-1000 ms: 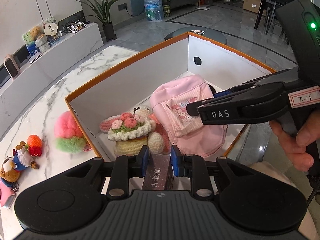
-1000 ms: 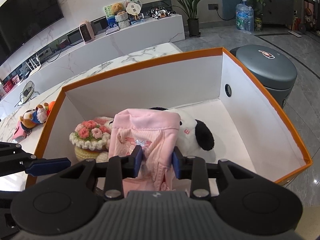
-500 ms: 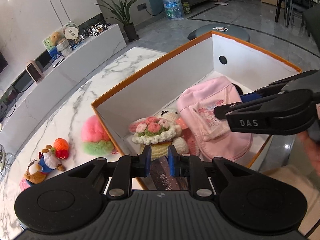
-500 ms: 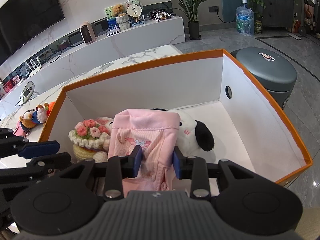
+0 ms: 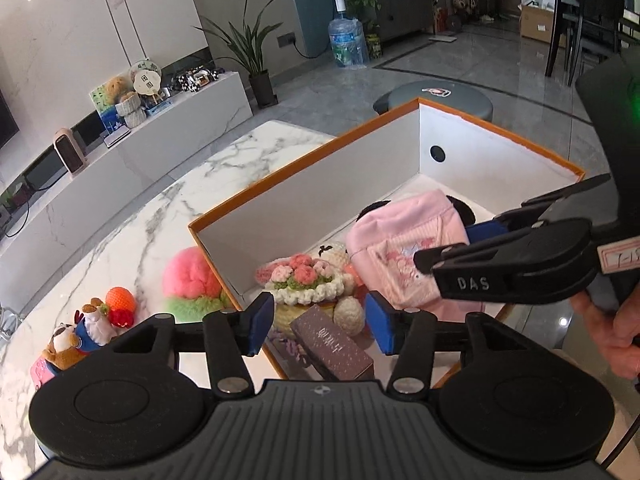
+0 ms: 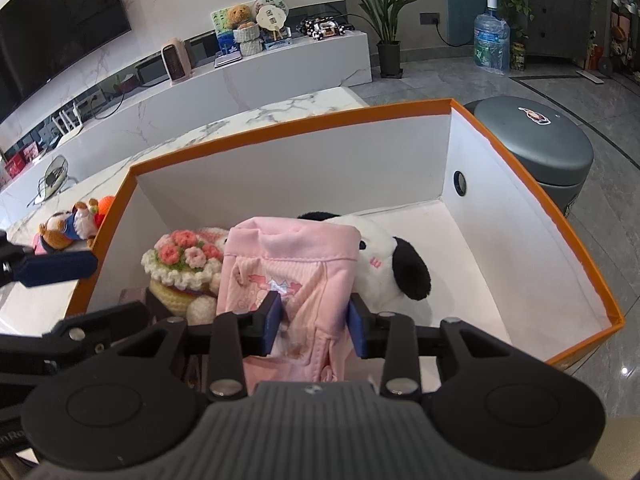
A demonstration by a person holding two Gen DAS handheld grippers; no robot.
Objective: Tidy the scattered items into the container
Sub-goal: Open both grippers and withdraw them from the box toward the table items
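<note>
L hand-held gripper (image 5: 320, 322): wide open, empty, above brown box (image 5: 334, 346). R hand-held gripper (image 6: 314, 328): clamped on pink pouch (image 6: 290, 276) over container (image 6: 520, 168). Desk toys (image 5: 86, 326) lie left, nearer L.

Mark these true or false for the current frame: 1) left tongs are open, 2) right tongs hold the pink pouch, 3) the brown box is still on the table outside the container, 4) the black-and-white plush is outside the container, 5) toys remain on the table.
1) Left tongs are open: true.
2) Right tongs hold the pink pouch: true.
3) Brown box outside: false. It lies inside the container, at its near end.
4) Black-and-white plush outside: false. It lies inside, behind the pouch.
5) Toys remain on the table: true. A pink-green pompom, an orange ball and a small plush are still out.
</note>
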